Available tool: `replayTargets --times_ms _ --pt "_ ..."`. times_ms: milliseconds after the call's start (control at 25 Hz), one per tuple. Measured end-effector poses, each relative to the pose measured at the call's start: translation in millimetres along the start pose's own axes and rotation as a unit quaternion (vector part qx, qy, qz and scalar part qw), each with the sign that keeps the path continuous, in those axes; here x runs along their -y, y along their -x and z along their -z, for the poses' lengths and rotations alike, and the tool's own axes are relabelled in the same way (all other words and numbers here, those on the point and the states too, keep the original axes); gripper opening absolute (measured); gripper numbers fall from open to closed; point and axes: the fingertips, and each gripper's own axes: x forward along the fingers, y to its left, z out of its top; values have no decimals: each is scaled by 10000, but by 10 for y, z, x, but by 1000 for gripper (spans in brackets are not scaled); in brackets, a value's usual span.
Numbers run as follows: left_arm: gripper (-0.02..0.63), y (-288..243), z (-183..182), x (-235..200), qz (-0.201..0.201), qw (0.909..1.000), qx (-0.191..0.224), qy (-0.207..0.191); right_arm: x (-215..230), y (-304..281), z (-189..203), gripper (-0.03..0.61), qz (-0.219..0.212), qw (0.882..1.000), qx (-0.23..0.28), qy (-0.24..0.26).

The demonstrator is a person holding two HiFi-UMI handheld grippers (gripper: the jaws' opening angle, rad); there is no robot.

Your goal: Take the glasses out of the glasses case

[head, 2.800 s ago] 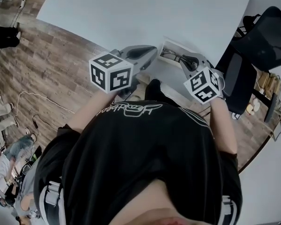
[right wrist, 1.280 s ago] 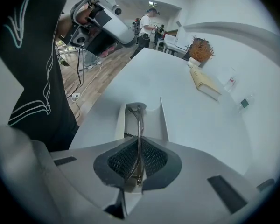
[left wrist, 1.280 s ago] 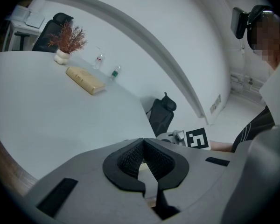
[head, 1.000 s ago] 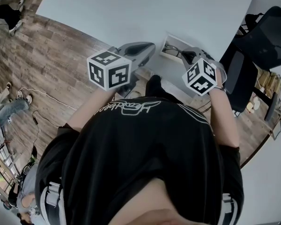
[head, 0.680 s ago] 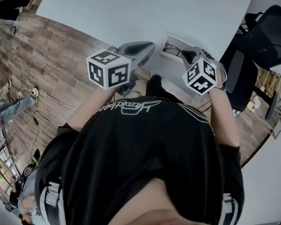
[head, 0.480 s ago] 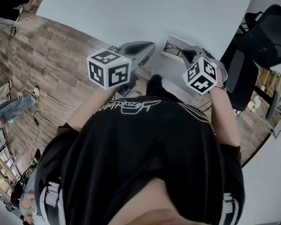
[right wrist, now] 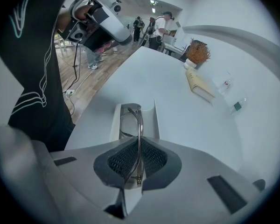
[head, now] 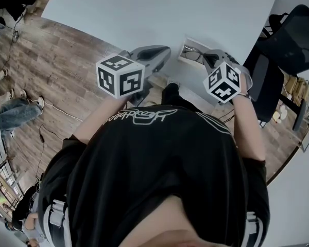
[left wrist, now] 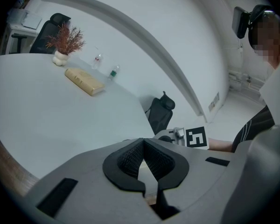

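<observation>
An open white glasses case [head: 187, 46] lies near the front edge of the white table [head: 159, 9]. My right gripper [head: 208, 59] is at the case's right end. In the right gripper view it [right wrist: 139, 160] is shut on the thin metal glasses [right wrist: 139, 125], with the frame pinched between its pads and the lenses hanging over the case [right wrist: 152, 118]. My left gripper [head: 164, 53] hovers just left of the case. In the left gripper view it [left wrist: 147, 161] is shut with nothing in it.
A potted dry plant [right wrist: 196, 52], a tan box [right wrist: 199, 85] and small bottles [right wrist: 225, 83] stand far across the table. A black office chair [head: 293, 40] is to the right of the table. Wood floor [head: 51, 66] lies left, with people [right wrist: 151, 29] standing far off.
My right gripper has shifted slightly right and away along the case with the glasses in its jaws. The left gripper has stayed in place.
</observation>
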Motion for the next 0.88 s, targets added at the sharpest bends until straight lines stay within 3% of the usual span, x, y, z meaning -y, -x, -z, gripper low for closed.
replayTargets --times_ms 880 --pt "8 280 9 301 79 9993 123 -351 -6 452 -230 11 894 9957 247 50"
